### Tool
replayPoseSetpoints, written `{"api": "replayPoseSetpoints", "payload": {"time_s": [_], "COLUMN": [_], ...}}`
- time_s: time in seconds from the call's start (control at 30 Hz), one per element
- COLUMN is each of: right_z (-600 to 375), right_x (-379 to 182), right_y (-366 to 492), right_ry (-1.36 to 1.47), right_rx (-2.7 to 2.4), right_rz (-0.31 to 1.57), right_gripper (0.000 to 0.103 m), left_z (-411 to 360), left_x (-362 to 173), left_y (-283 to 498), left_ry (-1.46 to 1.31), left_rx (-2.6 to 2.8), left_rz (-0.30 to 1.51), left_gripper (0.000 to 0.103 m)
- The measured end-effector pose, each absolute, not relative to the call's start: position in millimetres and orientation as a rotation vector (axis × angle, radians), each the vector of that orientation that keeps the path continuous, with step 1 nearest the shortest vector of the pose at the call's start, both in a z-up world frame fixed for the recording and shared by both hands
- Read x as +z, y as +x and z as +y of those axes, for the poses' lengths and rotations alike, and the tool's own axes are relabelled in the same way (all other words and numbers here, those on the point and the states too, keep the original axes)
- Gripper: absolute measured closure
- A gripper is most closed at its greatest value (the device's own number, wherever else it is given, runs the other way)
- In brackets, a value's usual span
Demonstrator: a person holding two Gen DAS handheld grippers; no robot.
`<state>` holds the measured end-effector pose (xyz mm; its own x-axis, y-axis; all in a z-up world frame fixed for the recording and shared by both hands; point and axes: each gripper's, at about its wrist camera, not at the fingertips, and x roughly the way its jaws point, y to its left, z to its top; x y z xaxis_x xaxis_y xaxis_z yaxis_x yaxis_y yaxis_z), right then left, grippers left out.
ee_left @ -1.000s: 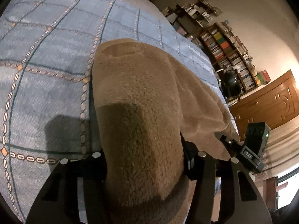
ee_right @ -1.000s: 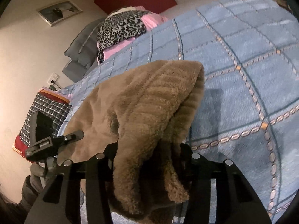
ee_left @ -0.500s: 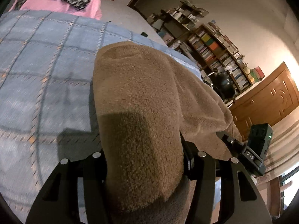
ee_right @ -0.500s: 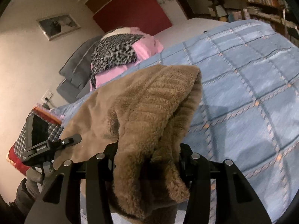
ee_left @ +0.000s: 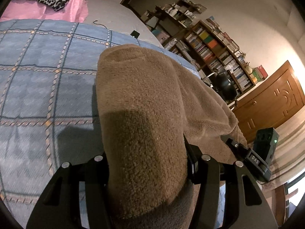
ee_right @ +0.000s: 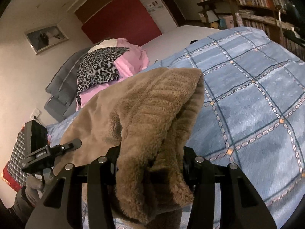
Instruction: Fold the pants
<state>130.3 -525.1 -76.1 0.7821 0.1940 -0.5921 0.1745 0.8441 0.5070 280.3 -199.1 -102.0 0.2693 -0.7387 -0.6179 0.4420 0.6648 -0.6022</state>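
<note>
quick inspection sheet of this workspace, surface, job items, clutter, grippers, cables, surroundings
surface: bed with blue checked blanket, white sheet beyond it.
job's things: brown fleece pants, lifted, one bunch of fabric in each gripper.
clutter: pink bedding with leopard-print cloth, grey pillows, small dark object on the sheet.
grippers: left gripper shut on the pants; right gripper shut on the pants.
cables: thin dark cord on the white sheet.
surroundings: bookshelves, wooden cabinet, red panel, framed picture.
</note>
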Motion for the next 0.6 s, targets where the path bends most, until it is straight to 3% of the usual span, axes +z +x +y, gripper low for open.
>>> {"api": "replayPoseSetpoints", "payload": {"time_s": [0.43,0.6], "right_z": [-546,-547], "right_x": [-128,-142], "right_y": [164,157], "right_ry": [0.557,0.576], "right_rx": [-0.008,-0.003], "right_rz": [0.782,0.798], "right_gripper": [0.056,0.055], "left_z": [-227,-229], "left_x": [-155,-163], "left_y": [309,312], "left_ry": [-0.297,-0.274], "left_rx": [-0.779,-0.779], "left_rz": [1.072,1.082], "left_gripper": [0.046,0.039]}}
